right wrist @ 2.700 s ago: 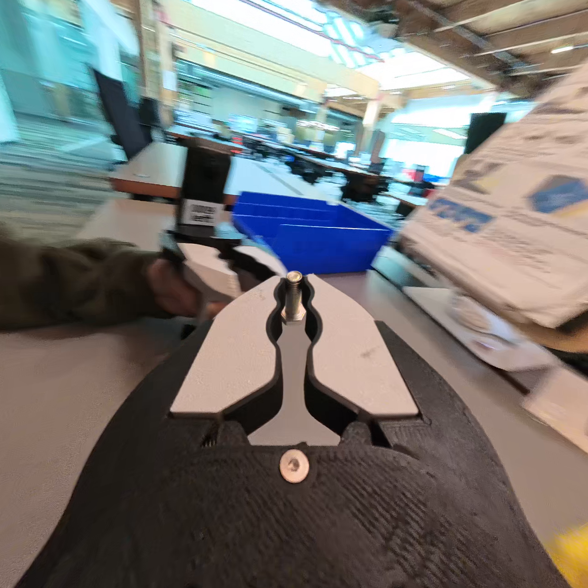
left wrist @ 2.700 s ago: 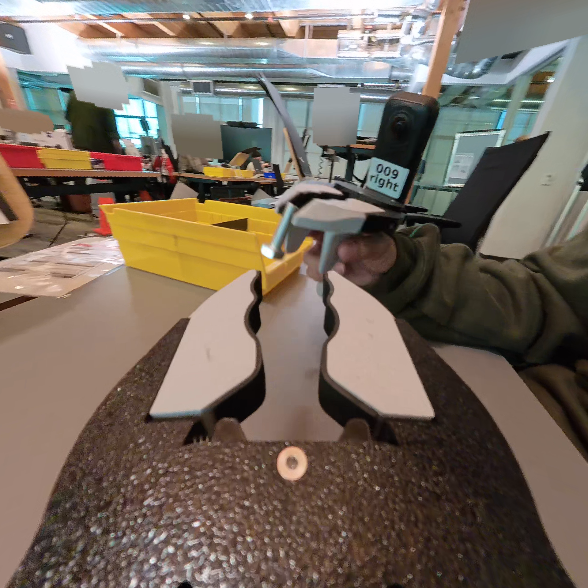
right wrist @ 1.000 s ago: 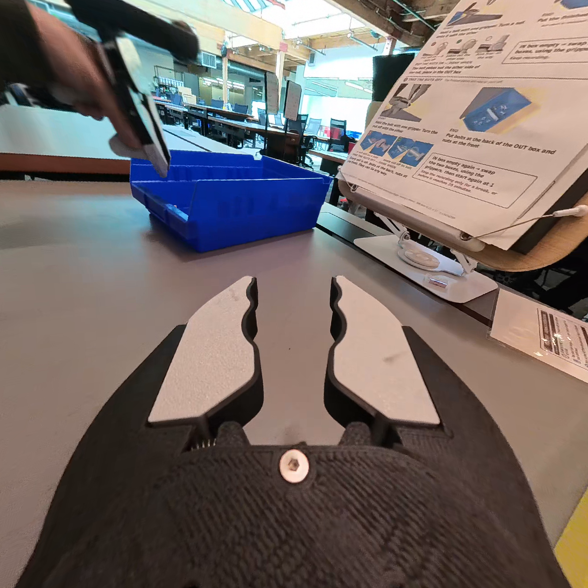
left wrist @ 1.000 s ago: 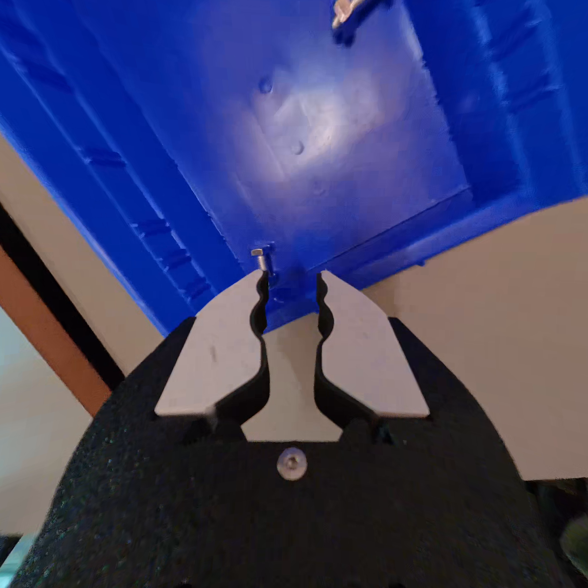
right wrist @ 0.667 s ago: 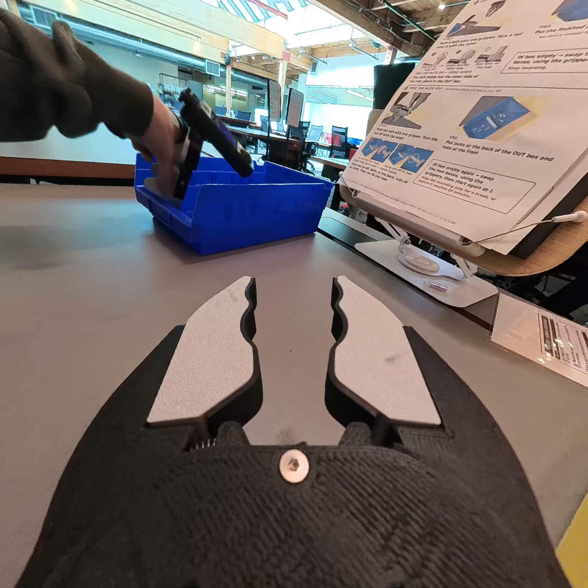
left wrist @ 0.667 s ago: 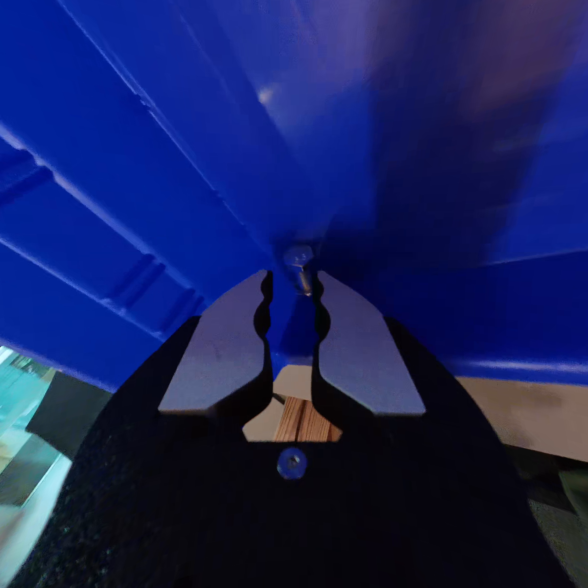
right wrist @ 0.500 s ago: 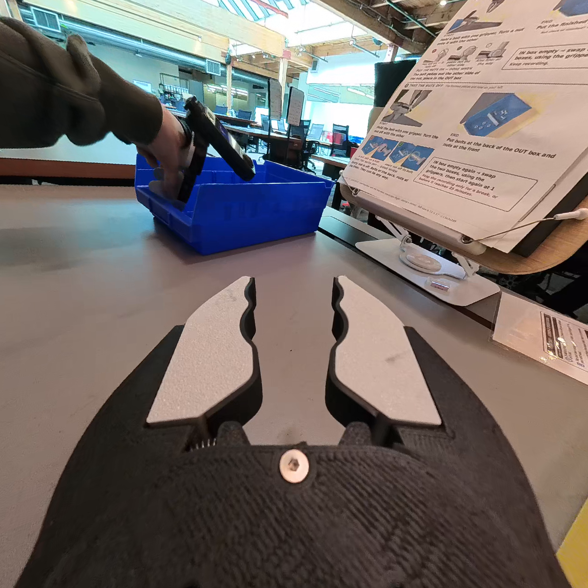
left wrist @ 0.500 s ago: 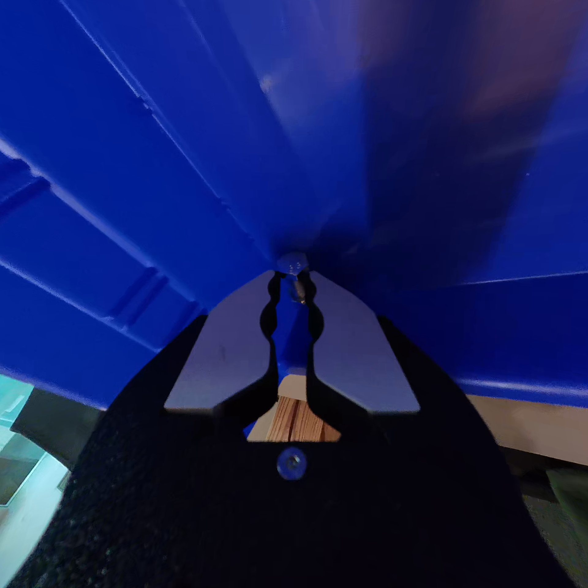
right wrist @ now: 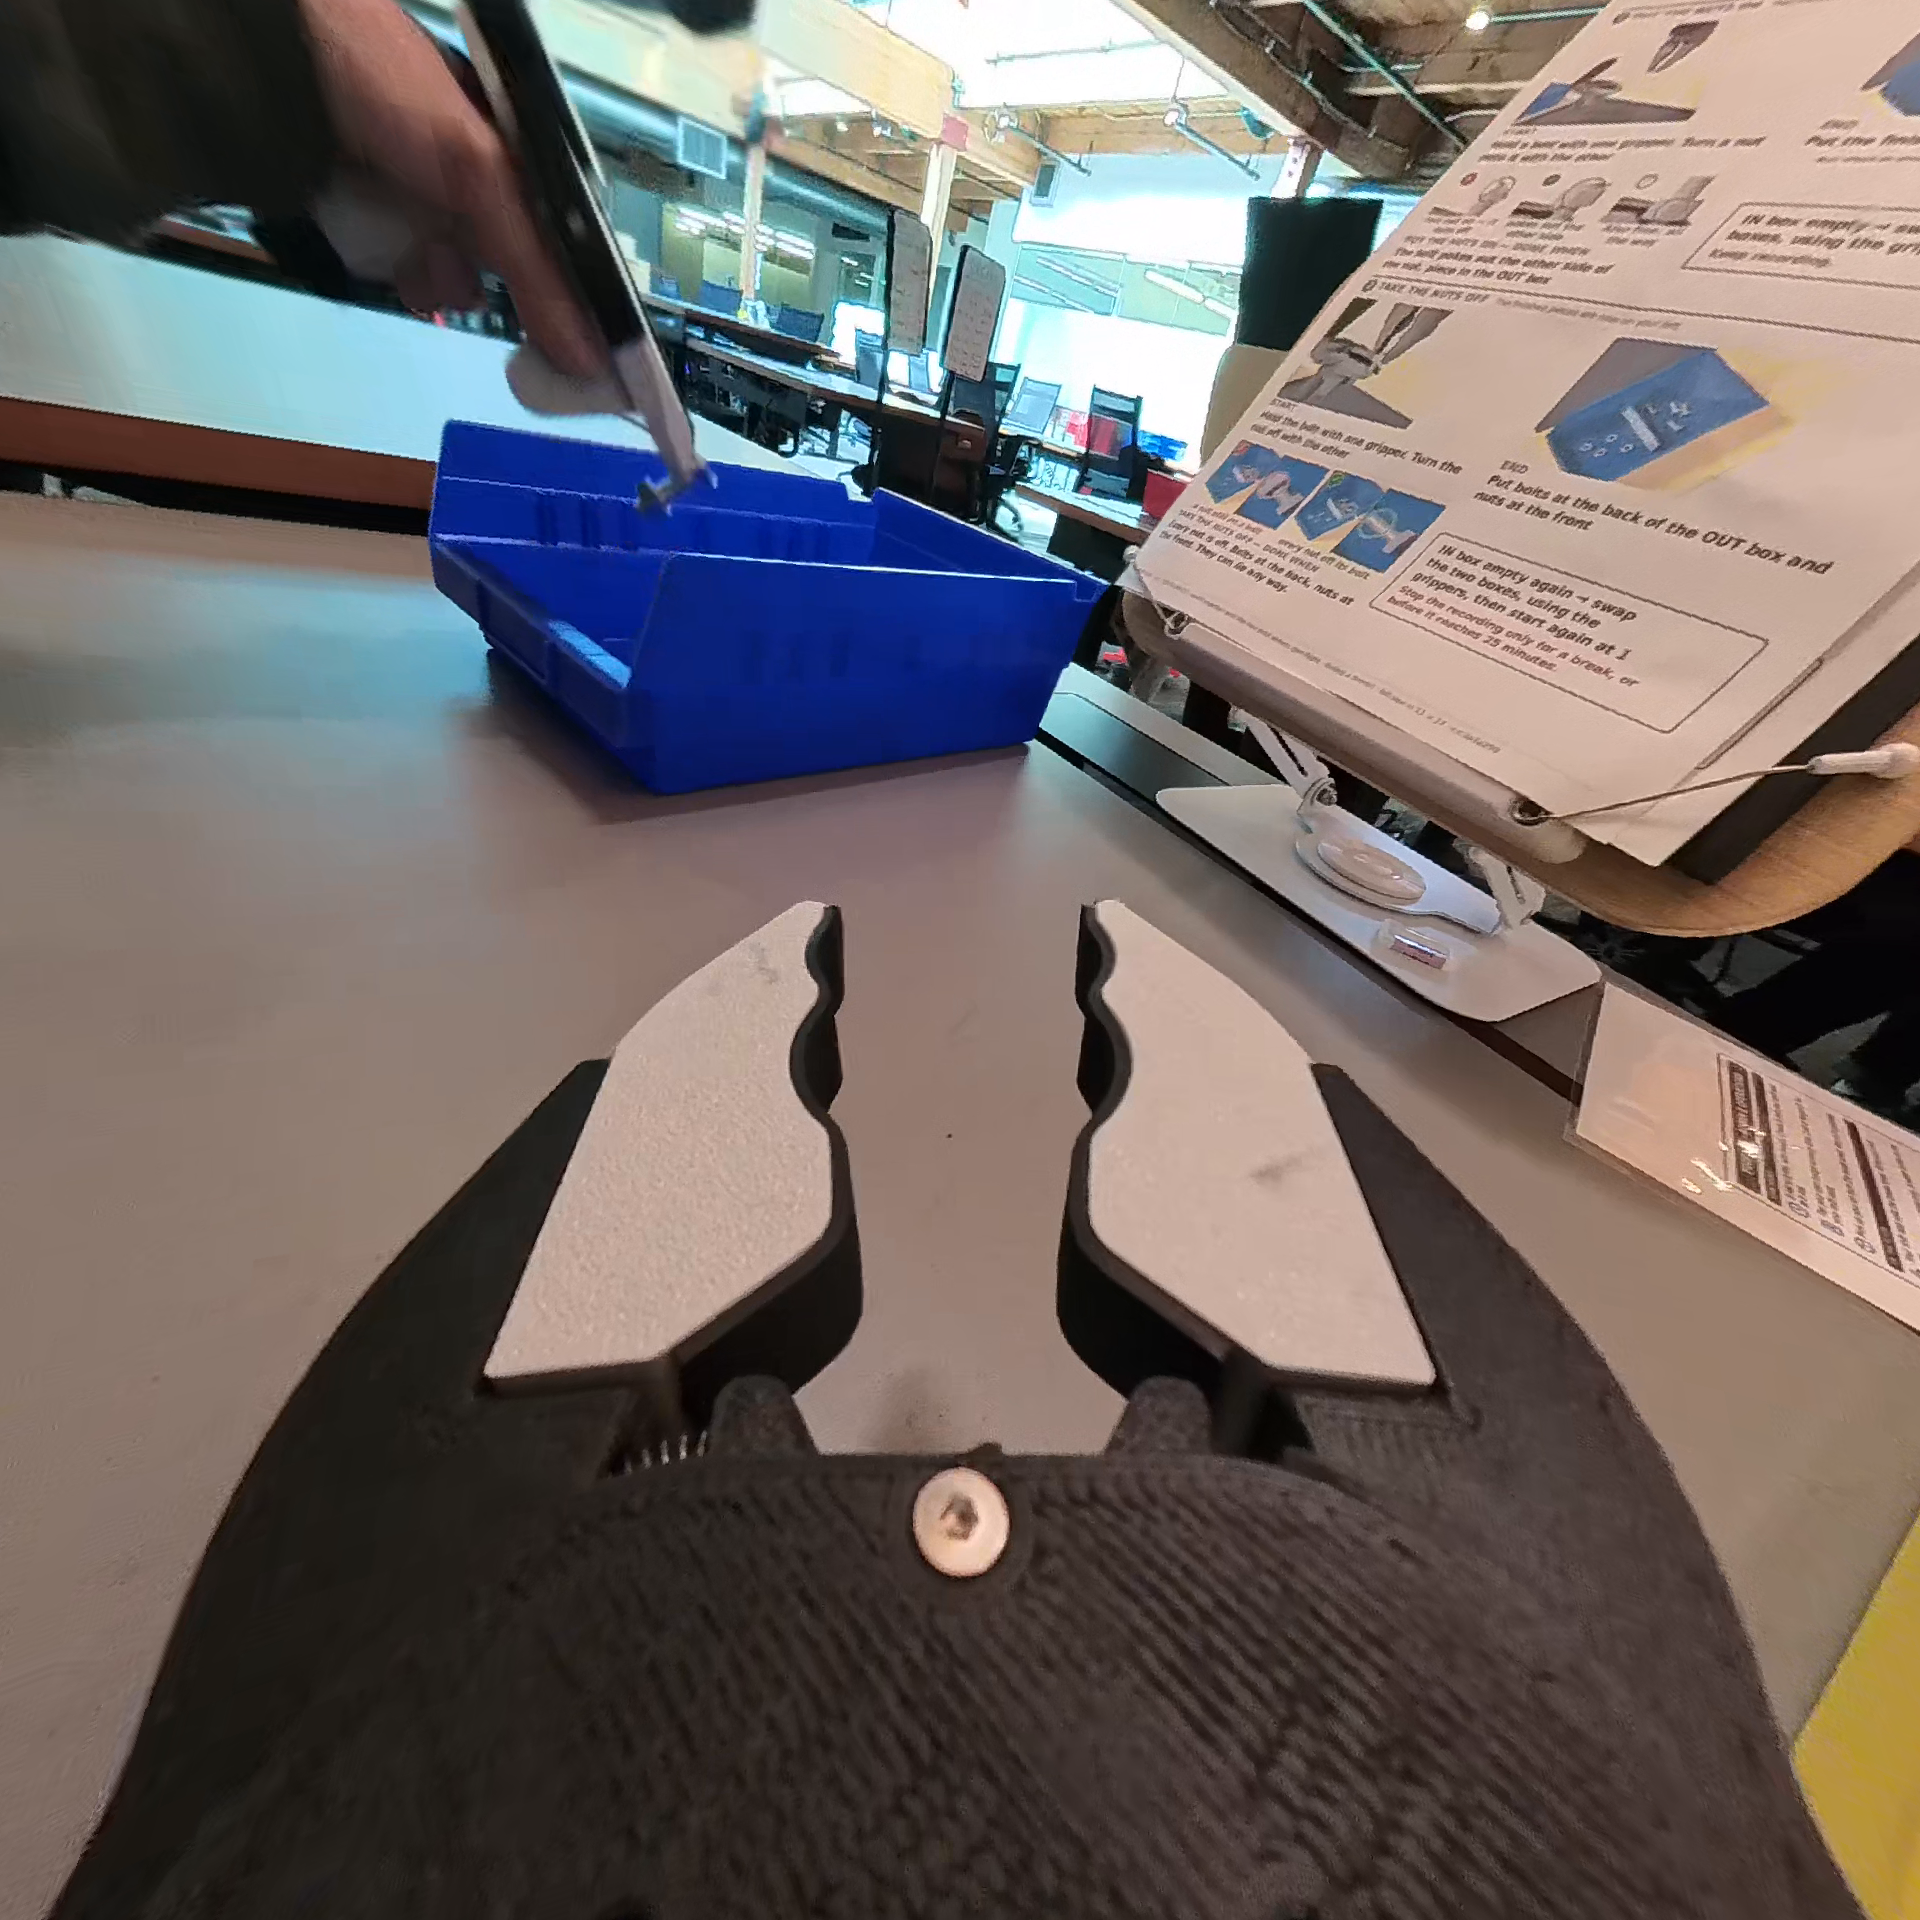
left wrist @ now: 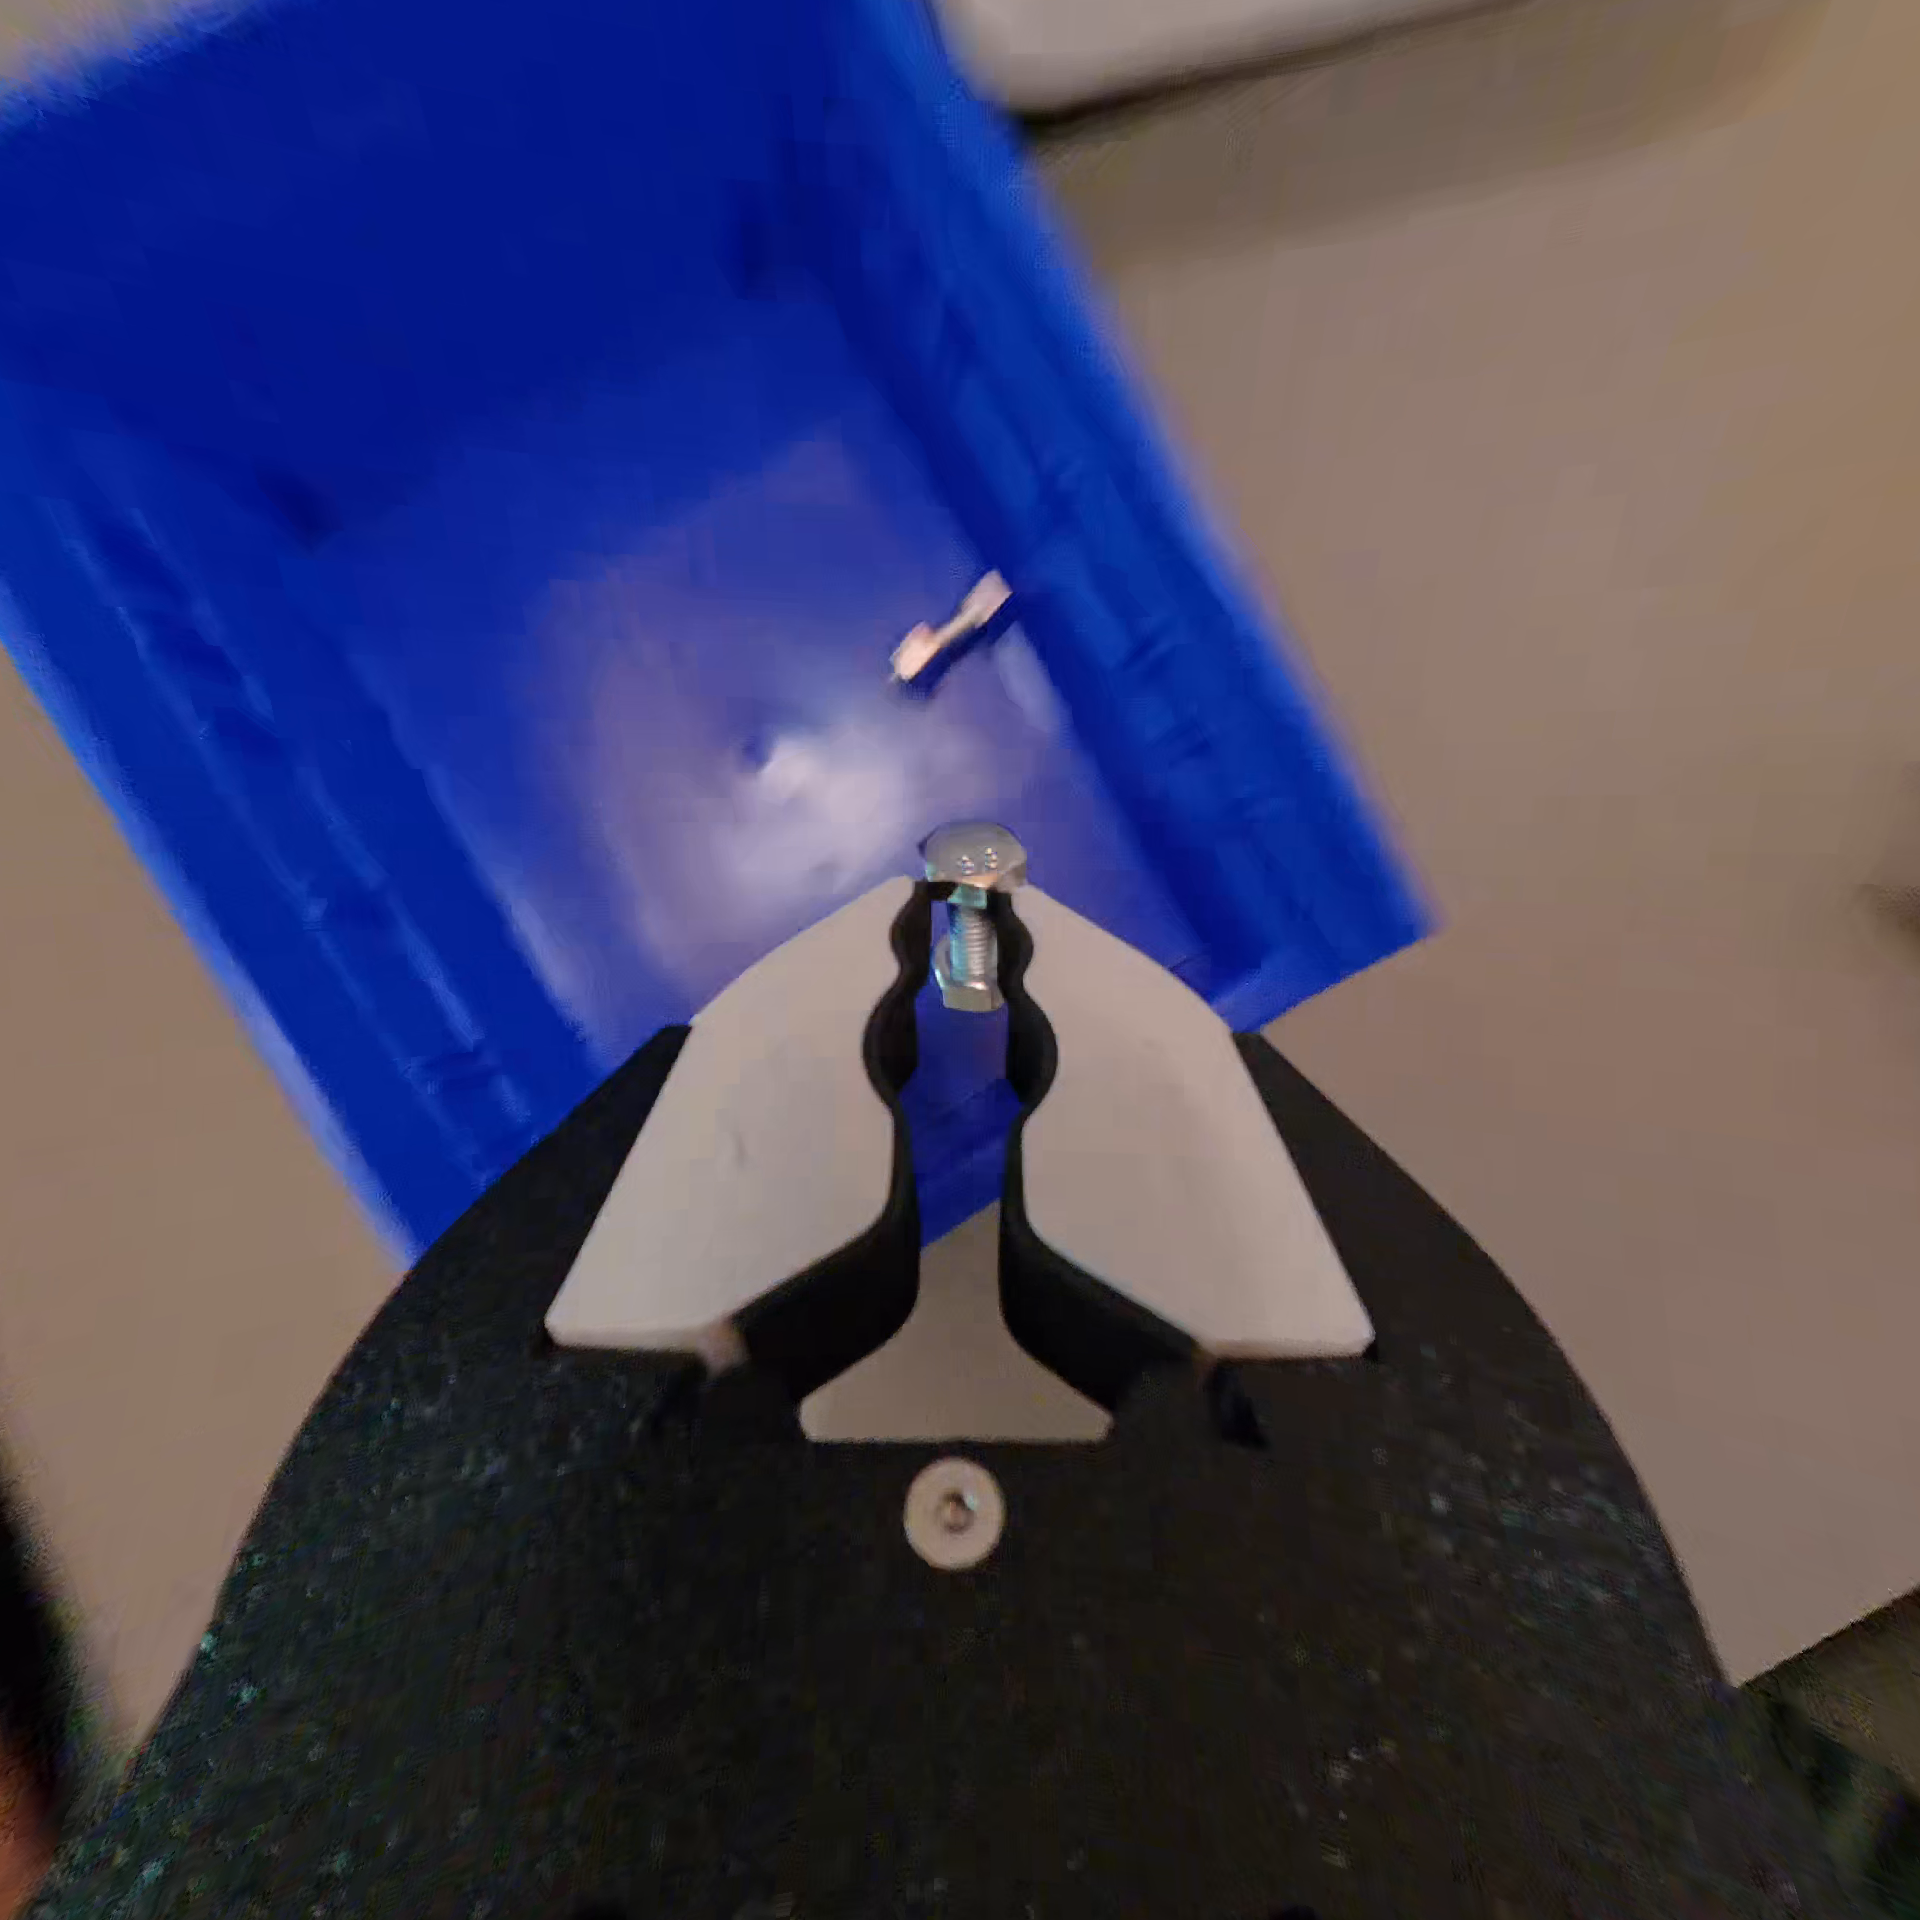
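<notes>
Left gripper (left wrist: 961, 914): we find it clamped on a bolt (left wrist: 968, 916), shank along the fingers, above the blue bin (left wrist: 436, 582).
Right gripper (right wrist: 956, 971): jaws apart, empty, low over the table (right wrist: 260, 831), well apart from the bin.

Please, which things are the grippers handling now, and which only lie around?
Handled: left gripper, shut on a bolt with nut, over the blue bin.

Lying around: blurred metal piece in the bin; document stand; laminated card; right gripper, open and empty.
</notes>
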A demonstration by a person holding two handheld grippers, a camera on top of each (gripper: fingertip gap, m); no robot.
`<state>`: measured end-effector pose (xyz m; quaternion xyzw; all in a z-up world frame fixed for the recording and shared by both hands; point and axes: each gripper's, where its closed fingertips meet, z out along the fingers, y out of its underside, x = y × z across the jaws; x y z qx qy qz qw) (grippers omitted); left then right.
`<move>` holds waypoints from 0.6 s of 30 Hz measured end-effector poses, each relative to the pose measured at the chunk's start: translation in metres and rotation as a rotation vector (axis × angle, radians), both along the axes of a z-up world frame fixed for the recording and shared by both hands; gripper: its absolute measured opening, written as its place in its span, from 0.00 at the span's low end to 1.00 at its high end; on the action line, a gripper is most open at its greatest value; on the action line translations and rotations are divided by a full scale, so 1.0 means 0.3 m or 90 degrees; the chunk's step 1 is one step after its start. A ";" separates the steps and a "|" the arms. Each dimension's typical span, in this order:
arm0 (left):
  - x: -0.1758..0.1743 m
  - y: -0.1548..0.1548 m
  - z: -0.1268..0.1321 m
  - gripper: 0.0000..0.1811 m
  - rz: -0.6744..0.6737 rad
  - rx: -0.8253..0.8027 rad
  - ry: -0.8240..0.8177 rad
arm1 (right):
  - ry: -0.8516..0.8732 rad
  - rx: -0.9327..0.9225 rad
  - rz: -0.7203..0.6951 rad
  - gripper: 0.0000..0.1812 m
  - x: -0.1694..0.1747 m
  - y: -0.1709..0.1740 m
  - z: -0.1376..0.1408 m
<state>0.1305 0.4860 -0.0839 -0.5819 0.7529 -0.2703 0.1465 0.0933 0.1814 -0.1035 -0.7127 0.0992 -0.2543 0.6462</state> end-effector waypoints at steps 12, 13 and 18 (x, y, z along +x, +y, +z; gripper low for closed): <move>-0.164 -0.872 0.208 0.05 -0.208 -0.654 -0.351 | -0.167 0.149 -0.057 0.26 -0.096 0.015 0.170; -0.166 -0.916 0.188 0.05 -0.213 -0.688 -0.343 | -0.189 0.141 -0.060 0.25 -0.101 0.016 0.173; -0.171 -1.019 0.127 0.04 -0.229 -0.763 -0.311 | -0.194 0.121 -0.076 0.24 -0.077 0.006 0.149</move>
